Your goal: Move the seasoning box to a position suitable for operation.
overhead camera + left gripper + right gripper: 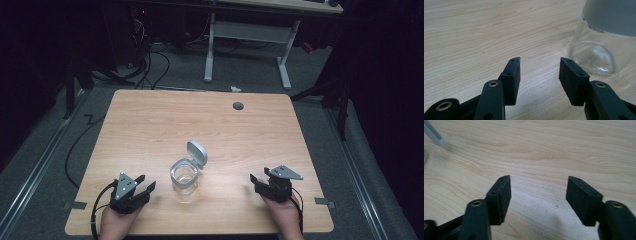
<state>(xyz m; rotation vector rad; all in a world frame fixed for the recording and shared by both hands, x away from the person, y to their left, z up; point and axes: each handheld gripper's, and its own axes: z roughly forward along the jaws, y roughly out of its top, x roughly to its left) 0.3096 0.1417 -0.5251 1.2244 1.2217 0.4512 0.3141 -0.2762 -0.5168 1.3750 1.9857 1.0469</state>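
Note:
A clear glass jar (184, 179) stands upright near the front middle of the wooden table (150, 125), its grey hinged lid (197, 153) flipped open behind it. My left gripper (144, 185) rests open on the table just left of the jar, and the jar's glass base (596, 56) appears at the right of the left gripper view, apart from the jaws. My right gripper (256, 182) lies open on the table to the jar's right, with bare wood between its jaws. The lid's edge (433, 135) shows at the top left of the right gripper view.
A round grey cable grommet (238, 105) sits in the table near its far edge. Beyond the table stand a white desk frame (247, 45) and loose cables (150, 62) on the dark floor. A hand holds each gripper at the front edge.

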